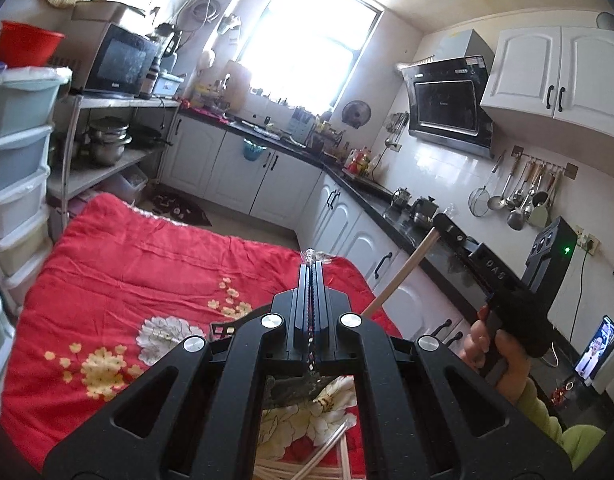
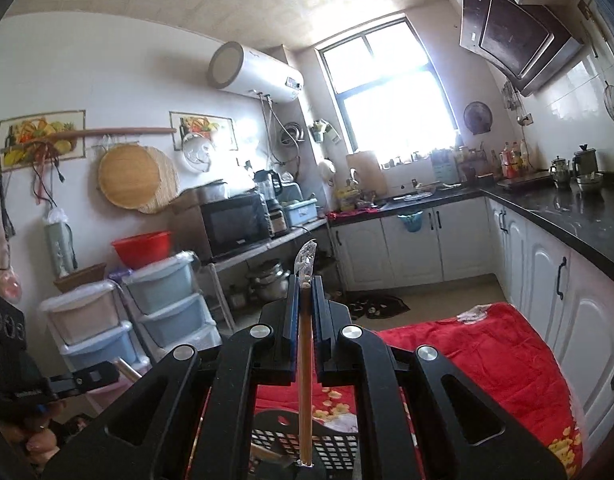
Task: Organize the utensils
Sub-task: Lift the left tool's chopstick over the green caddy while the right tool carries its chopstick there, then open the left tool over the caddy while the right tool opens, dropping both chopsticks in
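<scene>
Wooden chopstick (image 2: pixel 305 368) clamped lengthwise in the right gripper (image 2: pixel 305 280), clear wrapper scrap at its tip, lifted above the black mesh basket (image 2: pixel 339 450) on the red floral quilt (image 1: pixel 147 256). More chopsticks (image 1: pixel 327 456) loose on the quilt's near edge: sorting seemingly early, much left. Left gripper (image 1: pixel 314 264) fully closed, pinching only a wisp of clear wrapper (image 1: pixel 315 257).

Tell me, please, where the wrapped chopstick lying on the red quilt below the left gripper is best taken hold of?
Probably mid-shaft of the chopstick, coming from above and pinching across its length: it is thin and lies flat on the red quilt, leaving only its long sides to pinch.
</scene>
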Demonstrator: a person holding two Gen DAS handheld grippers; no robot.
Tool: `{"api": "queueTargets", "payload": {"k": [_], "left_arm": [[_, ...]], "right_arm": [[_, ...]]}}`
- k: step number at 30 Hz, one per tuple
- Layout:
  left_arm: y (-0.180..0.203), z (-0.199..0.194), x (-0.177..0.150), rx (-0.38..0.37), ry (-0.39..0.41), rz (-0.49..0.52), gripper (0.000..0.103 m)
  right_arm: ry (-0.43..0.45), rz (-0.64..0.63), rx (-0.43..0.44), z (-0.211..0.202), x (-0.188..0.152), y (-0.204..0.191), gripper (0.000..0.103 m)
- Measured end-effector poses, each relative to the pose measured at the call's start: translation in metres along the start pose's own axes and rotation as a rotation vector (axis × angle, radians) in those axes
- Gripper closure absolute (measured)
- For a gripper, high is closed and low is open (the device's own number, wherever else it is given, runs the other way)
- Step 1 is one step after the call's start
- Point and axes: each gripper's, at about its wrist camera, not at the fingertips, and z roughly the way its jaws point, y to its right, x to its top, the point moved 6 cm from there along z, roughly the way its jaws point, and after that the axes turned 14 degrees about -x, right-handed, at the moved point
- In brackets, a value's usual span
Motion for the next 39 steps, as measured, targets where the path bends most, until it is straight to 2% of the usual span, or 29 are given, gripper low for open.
{"api": "queueTargets", "payload": {"k": [15, 16, 17, 19, 21, 23, 24, 25, 29, 30, 32, 33, 35, 36, 38, 39], "left_arm": [[-0.011, 0.03, -0.036, 0.021, -0.08, 0.0, 0.103], [-0.013, 0.032, -0.038, 0.026, -0.086, -0.002, 0.103], [-0.015, 0.033, -0.041, 0.029, -0.093, -0.002, 0.103], [-0.018, 0.035, -0.044, 0.039, -0.099, -0.006, 0.103], [-0.021, 0.036, -0.047, 0.05, -0.105, -0.008, 0.103], [-0.023, 0.035, -0.049, 0.068, -0.107, 0.001, 0.103], [-0.022, 0.035, -0.05, 0.075, -0.105, 0.008, 0.103], [-0.022, 0.035, -0.05, 0.082, -0.103, 0.012, 0.1], [-0.021, 0.03, -0.049, 0.113, -0.088, 0.032, 0.069], [-0.02, 0.029, -0.048, 0.121, -0.082, 0.039, 0.065], [-0.018, 0.025, -0.046, 0.139, -0.066, 0.051, 0.052], [-0.018, 0.023, -0.046, 0.146, -0.059, 0.057, 0.049], [-0.016, 0.018, -0.043, 0.162, -0.043, 0.07, 0.035], [-0.015, 0.015, -0.042, 0.168, -0.033, 0.079, 0.032], [-0.011, 0.01, -0.039, 0.174, -0.012, 0.094, 0.019], [-0.01, 0.008, -0.037, 0.178, -0.003, 0.1, 0.017]], "right_arm": [[-0.099, 0.02, -0.059, 0.031, -0.065, 0.001, 0.096], [-0.106, 0.021, -0.057, 0.031, -0.067, 0.001, 0.09], [-0.116, 0.021, -0.057, 0.032, -0.07, 0.001, 0.076], [-0.124, 0.029, -0.063, 0.031, -0.073, 0.004, 0.06], [-0.127, 0.03, -0.062, 0.03, -0.076, 0.005, 0.058], [-0.134, 0.031, -0.065, 0.029, -0.077, 0.006, 0.049], [-0.133, 0.036, -0.064, 0.026, -0.078, 0.008, 0.048], [-0.132, 0.036, -0.064, 0.024, -0.079, 0.009, 0.046], [-0.133, 0.032, -0.076, 0.015, -0.079, 0.013, 0.039], [-0.133, 0.03, -0.075, 0.012, -0.079, 0.014, 0.037], [-0.125, 0.017, -0.083, 0.007, -0.078, 0.017, 0.033], [-0.123, 0.008, -0.088, 0.004, -0.078, 0.018, 0.033], [-0.123, -0.007, -0.096, 0.0, -0.078, 0.019, 0.031], [-0.123, -0.014, -0.101, -0.003, -0.078, 0.019, 0.03], [-0.122, -0.023, -0.108, -0.007, -0.078, 0.019, 0.028], [-0.121, -0.027, -0.109, -0.008, -0.077, 0.019, 0.028]]}}
